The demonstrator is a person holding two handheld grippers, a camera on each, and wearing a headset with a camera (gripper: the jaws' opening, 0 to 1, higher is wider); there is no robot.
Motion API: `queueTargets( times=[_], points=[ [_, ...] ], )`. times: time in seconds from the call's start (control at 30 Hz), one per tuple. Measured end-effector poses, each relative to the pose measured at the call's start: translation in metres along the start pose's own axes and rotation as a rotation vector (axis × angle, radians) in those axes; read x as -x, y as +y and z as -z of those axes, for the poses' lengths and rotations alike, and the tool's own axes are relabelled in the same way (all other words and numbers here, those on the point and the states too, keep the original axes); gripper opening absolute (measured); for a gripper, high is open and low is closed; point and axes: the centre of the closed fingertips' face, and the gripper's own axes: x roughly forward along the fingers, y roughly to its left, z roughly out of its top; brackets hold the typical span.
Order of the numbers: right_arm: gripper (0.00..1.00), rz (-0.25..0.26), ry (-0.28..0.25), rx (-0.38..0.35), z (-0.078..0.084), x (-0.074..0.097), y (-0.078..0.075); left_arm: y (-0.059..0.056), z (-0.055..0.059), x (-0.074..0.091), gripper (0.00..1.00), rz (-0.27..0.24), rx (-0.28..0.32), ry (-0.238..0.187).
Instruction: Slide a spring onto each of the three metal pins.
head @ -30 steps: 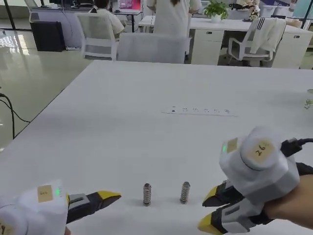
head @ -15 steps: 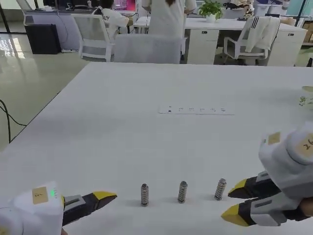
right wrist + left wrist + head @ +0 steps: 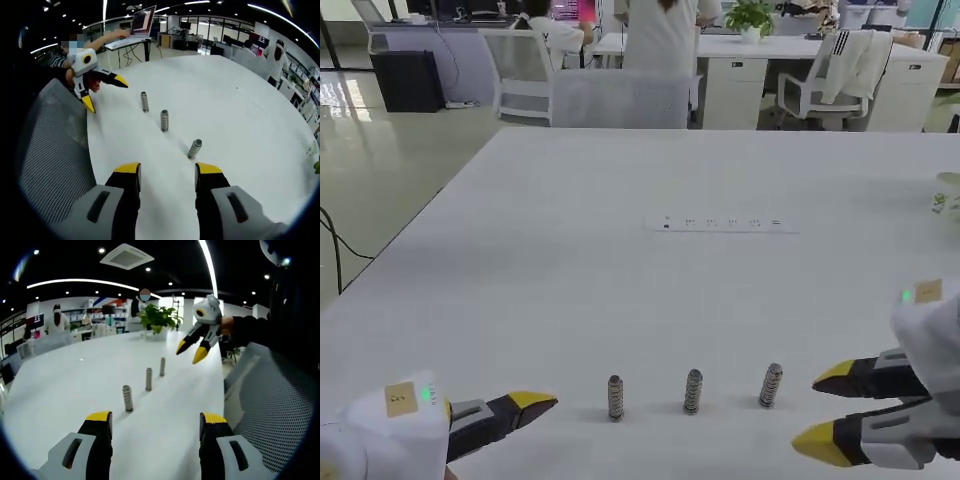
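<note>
Right gripper point(image 3: 168, 168) and left gripper point(image 3: 156, 417) both gape wide, holding nothing. Between them on the counter point(image 3: 620, 250) stand three springs point(image 3: 693, 391) in a row, each apparently sleeving its hidden pin. Nothing seems left to do.

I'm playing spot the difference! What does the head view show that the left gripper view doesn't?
Head view's extras: shiny floor and a jacket on a chair. Left gripper view's extras: ceiling lights and an air vent. Shared: three springs standing in a row on the white table, with the left claw and right claw open at either end.
</note>
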Motion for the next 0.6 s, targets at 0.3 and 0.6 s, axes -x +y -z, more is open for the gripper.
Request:
queueTargets(
  times=[0.3, 0.6],
  points=[
    [0.61, 0.013, -0.076, 0.033, 0.0028, -0.0037, -0.0028, 0.0013, 0.0014, -0.0009, 0.67, -0.004, 0.013, 0.000],
    [0.76, 0.035, -0.136, 0.040, -0.0006, -0.0068, -0.0075, 0.0042, 0.0030, -0.0009, 0.69, -0.014, 0.032, -0.002]
  ],
)
